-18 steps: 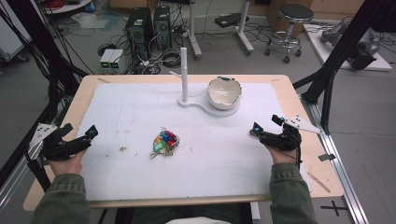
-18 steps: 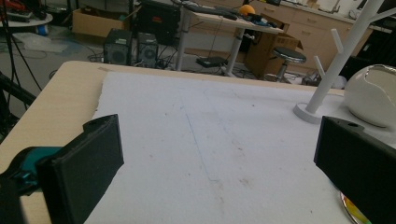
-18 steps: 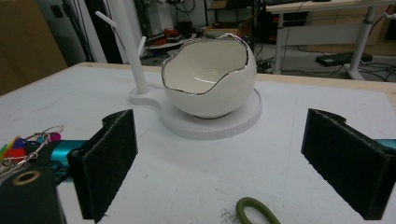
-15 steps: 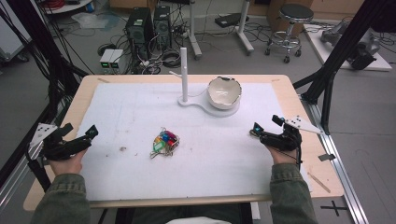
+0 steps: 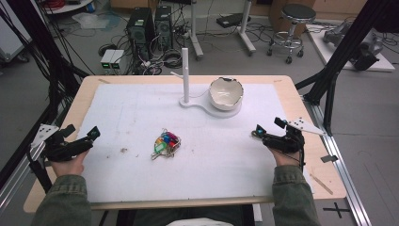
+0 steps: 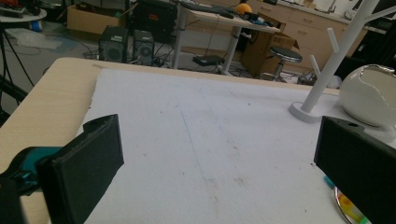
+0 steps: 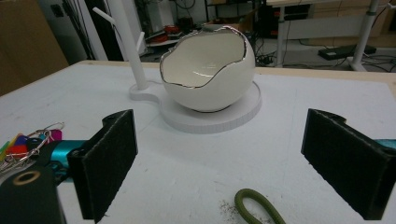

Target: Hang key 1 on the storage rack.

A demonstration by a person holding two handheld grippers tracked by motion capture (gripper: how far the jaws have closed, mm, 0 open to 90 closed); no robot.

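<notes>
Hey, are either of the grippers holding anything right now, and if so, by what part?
Nothing is held. The left gripper and the right gripper both have open jaws with only bare mat between them; the bunch of keys lies untouched between the two hands.

Even, bright indoor light, soft shadows, slightly grainy pictures

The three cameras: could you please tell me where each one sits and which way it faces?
High view: above the person's side, facing forward and down on the table; both forearms, left gripper and right gripper enter from below.
Left gripper view: rides that gripper, low over the mat, facing the white stand; its open fingers frame it.
Right gripper view: faces the egg-shaped bowl between open fingers.
All share bowl and stand.
</notes>
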